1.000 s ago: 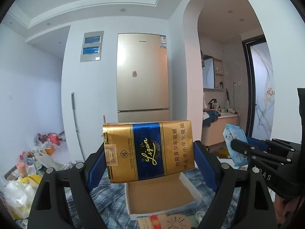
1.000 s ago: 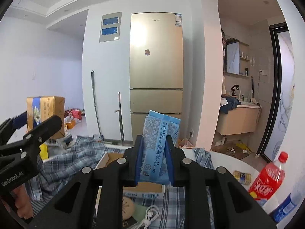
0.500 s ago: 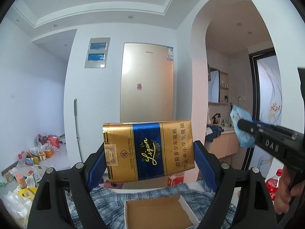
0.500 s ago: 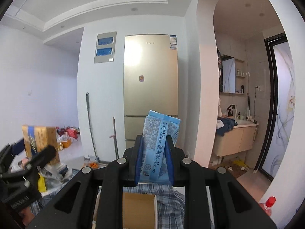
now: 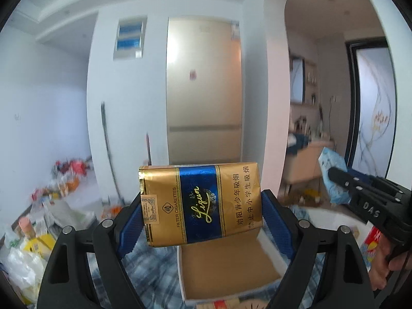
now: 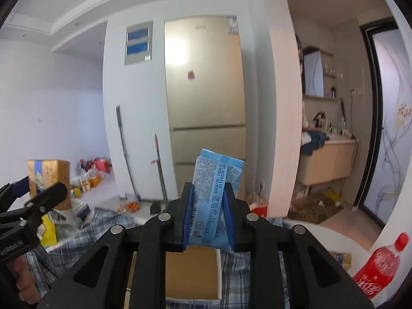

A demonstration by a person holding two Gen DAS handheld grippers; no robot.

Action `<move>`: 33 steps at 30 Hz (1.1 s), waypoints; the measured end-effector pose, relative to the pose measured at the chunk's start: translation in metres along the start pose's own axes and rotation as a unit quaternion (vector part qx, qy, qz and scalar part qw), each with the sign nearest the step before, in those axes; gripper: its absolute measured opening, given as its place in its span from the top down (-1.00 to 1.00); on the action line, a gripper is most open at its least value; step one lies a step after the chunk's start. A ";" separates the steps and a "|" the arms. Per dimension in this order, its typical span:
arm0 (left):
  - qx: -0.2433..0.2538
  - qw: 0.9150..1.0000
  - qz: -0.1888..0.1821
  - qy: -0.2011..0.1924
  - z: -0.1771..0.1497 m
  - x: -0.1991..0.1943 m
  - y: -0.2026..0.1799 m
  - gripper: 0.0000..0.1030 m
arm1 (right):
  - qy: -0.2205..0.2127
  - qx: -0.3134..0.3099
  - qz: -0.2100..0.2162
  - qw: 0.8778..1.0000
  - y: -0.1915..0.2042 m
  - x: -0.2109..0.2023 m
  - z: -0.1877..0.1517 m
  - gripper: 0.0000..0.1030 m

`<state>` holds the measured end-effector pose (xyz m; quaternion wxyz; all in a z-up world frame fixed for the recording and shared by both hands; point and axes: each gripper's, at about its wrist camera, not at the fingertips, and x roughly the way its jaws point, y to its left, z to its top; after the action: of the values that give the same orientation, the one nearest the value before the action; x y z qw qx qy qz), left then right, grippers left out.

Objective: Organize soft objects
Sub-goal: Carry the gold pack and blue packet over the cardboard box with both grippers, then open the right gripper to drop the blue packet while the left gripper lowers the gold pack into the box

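Clearly both grippers were loaded and held up in the air above the open cardboard box point(image 5: 226, 265), which lay on a checked cloth point(image 6: 103, 221). The left gripper point(image 5: 202, 219) had its blue pads closed against the two short ends of a gold and blue cigarette pack point(image 5: 199, 203), so the pack's long axis ran crosswise between the fingers, its printed face turned toward the camera and its top edge tipped slightly down to the right. The right gripper point(image 6: 208, 221) was pinched nearly shut on a light blue tissue pack point(image 6: 216, 198), squeezing its thin sides; that pack stood on end, long axis roughly vertical and leaning a little to the right, with the printed date strip facing the camera. Judging from the task, the step in hand was carrying both soft packs over to the box and setting them inside. To do it well, each gripper probably needed to come down until its pack was close to the brown floor of the box before letting go, one side at a time, so the packs would lie flat beside each other instead of toppling onto the white rim. The tissue pack looked easily crushed, so no harder squeeze seemed wise. A red soda bottle point(image 6: 376, 270) stood well to the right of the box, clear of the path.
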<state>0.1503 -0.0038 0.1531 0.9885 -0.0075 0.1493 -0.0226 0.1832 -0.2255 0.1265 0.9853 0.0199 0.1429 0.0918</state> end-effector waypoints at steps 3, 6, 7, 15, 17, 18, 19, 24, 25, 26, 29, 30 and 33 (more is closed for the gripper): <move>0.007 0.999 -0.001 0.044 -0.010 0.025 0.000 -0.68 | 0.023 -0.015 0.006 1.000 0.003 0.014 -0.008 0.58; 0.014 0.996 -0.008 0.088 -0.019 0.051 -0.002 -0.68 | 0.057 -0.020 0.045 0.997 0.006 0.030 -0.018 0.58; 0.012 0.995 -0.011 0.103 -0.024 0.060 -0.002 -0.68 | 0.067 -0.018 0.056 0.996 0.007 0.037 -0.022 0.58; 0.026 0.980 -0.025 0.194 -0.054 0.112 -0.004 -0.68 | 0.161 -0.013 0.073 0.984 0.005 0.091 -0.059 0.58; 0.030 0.977 -0.022 0.210 -0.061 0.123 -0.006 -0.68 | 0.184 -0.005 0.076 0.980 0.001 0.105 -0.067 0.58; 0.031 0.975 -0.020 0.219 -0.065 0.129 -0.006 -0.68 | 0.194 -0.003 0.075 0.978 -0.001 0.111 -0.071 0.58; 0.031 0.973 -0.018 0.228 -0.069 0.134 -0.006 -0.68 | 0.205 -0.002 0.073 0.976 -0.002 0.117 -0.076 0.58; 0.030 0.963 -0.017 0.267 -0.097 0.160 0.001 -0.68 | 0.250 0.005 0.078 0.965 -0.005 0.139 -0.097 0.58; 0.031 0.960 -0.013 0.277 -0.102 0.167 0.001 -0.68 | 0.257 0.004 0.078 0.963 -0.006 0.142 -0.100 0.58; 0.030 0.957 -0.012 0.287 -0.108 0.174 0.002 -0.68 | 0.264 0.002 0.078 0.961 -0.006 0.146 -0.103 0.58; 0.028 0.953 -0.015 0.302 -0.119 0.183 0.001 -0.68 | 0.282 -0.004 0.076 0.956 -0.002 0.153 -0.113 0.58; 0.029 0.951 -0.016 0.306 -0.121 0.185 0.001 -0.68 | 0.288 -0.006 0.077 0.954 -0.002 0.155 -0.116 0.58; 0.026 0.949 -0.015 0.315 -0.127 0.191 0.004 -0.68 | 0.302 -0.010 0.077 0.950 -0.001 0.161 -0.123 0.58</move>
<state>0.2956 -0.0102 -0.0244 0.8904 0.0232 0.4525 -0.0427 0.3003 -0.1948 -0.0357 0.8861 -0.0078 0.4309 0.1705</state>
